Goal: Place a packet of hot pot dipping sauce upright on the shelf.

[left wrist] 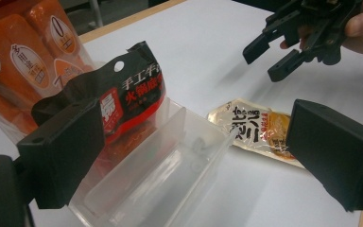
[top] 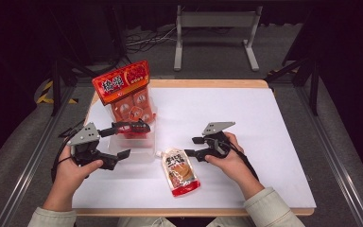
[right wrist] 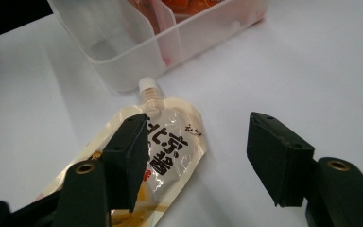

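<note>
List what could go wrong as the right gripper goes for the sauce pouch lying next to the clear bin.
1. The sauce pouch lies flat on the table; the open right gripper may slide over the slick film rather than pinch it.
2. Its cap nearly touches the clear bin, so a push could shove it against the wall.
3. The left gripper stands open around the bin, so a bump could tip the tall orange pack.

Pale cream sleeves [top: 269, 208] with ribbed cuffs on both forearms. Left gripper [top: 123, 142] and right gripper [top: 194, 146]: matte black bodies, blocky black fingers [right wrist: 276, 158], brass-coloured screws, grey three-cornered top plates [top: 83, 134], black cables [top: 56, 158] trailing back.
</note>
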`<state>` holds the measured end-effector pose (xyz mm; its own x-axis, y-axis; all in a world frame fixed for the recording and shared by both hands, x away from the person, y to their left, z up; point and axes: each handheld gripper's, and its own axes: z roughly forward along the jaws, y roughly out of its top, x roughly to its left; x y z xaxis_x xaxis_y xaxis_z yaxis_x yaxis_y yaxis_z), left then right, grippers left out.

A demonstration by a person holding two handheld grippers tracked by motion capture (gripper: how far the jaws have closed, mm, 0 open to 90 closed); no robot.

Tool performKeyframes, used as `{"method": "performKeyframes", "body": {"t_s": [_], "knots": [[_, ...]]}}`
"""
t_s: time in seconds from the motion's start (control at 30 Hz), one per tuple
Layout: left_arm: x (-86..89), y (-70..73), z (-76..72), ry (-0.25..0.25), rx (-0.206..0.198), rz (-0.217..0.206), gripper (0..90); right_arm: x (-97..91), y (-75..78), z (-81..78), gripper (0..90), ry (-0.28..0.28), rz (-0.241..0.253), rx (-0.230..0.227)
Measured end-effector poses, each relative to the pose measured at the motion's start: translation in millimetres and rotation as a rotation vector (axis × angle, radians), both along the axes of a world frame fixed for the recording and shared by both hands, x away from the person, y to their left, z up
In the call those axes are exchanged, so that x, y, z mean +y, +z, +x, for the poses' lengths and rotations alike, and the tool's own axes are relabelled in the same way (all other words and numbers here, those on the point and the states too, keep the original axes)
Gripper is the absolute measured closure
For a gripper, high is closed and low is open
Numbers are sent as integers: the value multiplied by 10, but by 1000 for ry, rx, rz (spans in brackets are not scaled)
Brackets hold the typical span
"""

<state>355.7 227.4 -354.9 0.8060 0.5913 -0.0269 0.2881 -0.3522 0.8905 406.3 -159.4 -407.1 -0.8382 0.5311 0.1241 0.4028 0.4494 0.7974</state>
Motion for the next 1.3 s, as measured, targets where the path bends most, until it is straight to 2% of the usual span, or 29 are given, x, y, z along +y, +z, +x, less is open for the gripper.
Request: {"method": "performKeyframes", "body": {"t_s": [0.17, 0.47, 0.7, 0.9, 1.13, 1.3], "knots": [[-31, 0, -31, -12, 1, 12, 63, 72, -123, 42, 398, -4, -31, 44], [-49, -23, -83, -9, 10, 23, 63, 149, -233, 91, 417, -9, -54, 60], [-39, -29, -89, -8, 11, 20, 67, 224, -350, 125, 405, -21, -64, 93], [-68, -36, -63, -18, 11, 28, 71, 254, -387, 135, 393, -15, -73, 96], [-92, -39, -62, -26, 18, 28, 74, 278, -392, 106, 399, -11, -97, 63], [-123, -33, -66, -41, 16, 30, 77, 297, -394, 76, 468, -3, -96, 59]]}}
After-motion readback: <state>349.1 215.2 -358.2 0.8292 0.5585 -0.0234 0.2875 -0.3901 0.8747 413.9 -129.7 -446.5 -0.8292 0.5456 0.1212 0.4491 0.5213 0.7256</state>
